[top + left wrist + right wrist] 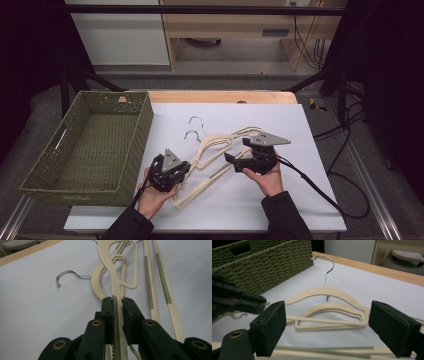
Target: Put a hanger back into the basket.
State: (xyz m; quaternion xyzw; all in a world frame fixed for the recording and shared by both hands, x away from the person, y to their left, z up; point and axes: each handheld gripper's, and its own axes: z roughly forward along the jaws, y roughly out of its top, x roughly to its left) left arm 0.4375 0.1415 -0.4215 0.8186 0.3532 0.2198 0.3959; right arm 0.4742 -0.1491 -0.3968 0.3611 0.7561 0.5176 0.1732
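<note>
Best to lift the gripped hanger (210, 150) clear of its twin at mid-desk (300, 200), then swing toward the basket (90, 145) along the left edge. Left gripper (117, 302) clenched on its ridged bar. Right gripper (327, 322) released, jaws wide, straddling the pile. Hooks (327, 265) plainest in the right gripper view.

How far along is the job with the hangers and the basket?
Done: nothing yet; the basket holds no hangers. In hand: the left gripper is clamped on one cream hanger, while the right gripper stands open above the pile. Left: both hangers lie on the white mat.
</note>
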